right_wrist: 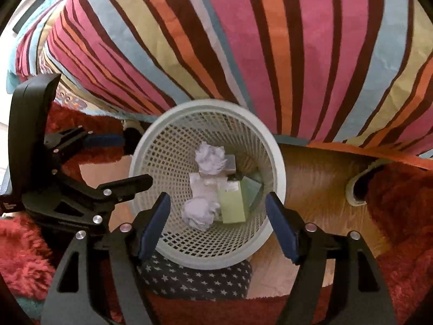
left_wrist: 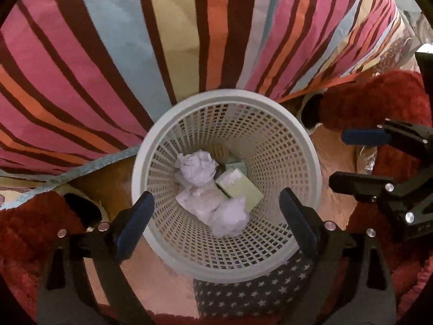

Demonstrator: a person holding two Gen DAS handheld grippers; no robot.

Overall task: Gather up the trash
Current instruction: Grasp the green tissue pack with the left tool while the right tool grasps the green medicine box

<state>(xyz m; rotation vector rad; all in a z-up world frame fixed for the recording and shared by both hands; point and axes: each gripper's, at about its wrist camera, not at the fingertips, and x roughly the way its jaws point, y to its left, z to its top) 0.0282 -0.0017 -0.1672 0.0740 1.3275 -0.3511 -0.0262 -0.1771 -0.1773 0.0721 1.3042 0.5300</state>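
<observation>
A white lattice waste basket [left_wrist: 297, 146] stands on the floor beside the bed. It holds crumpled white paper balls [left_wrist: 199, 168] and a pale green box [left_wrist: 243, 189]. My left gripper [left_wrist: 216, 214] hovers above the basket's mouth, open and empty. My right gripper [right_wrist: 216, 222] also hovers above the basket [right_wrist: 151, 149], open and empty. The paper [right_wrist: 209, 158] and the green box [right_wrist: 232, 205] show in the right wrist view. Each gripper shows in the other's view: the right gripper [left_wrist: 360, 159] at the right, the left gripper [right_wrist: 127, 159] at the left.
A striped bedspread [left_wrist: 162, 40] hangs over the bed edge behind the basket. A red shaggy rug [left_wrist: 379, 94] lies on both sides. A star-patterned dark cloth [left_wrist: 243, 295] sits under the basket's near side. A wooden bed panel [right_wrist: 311, 178] is at the right.
</observation>
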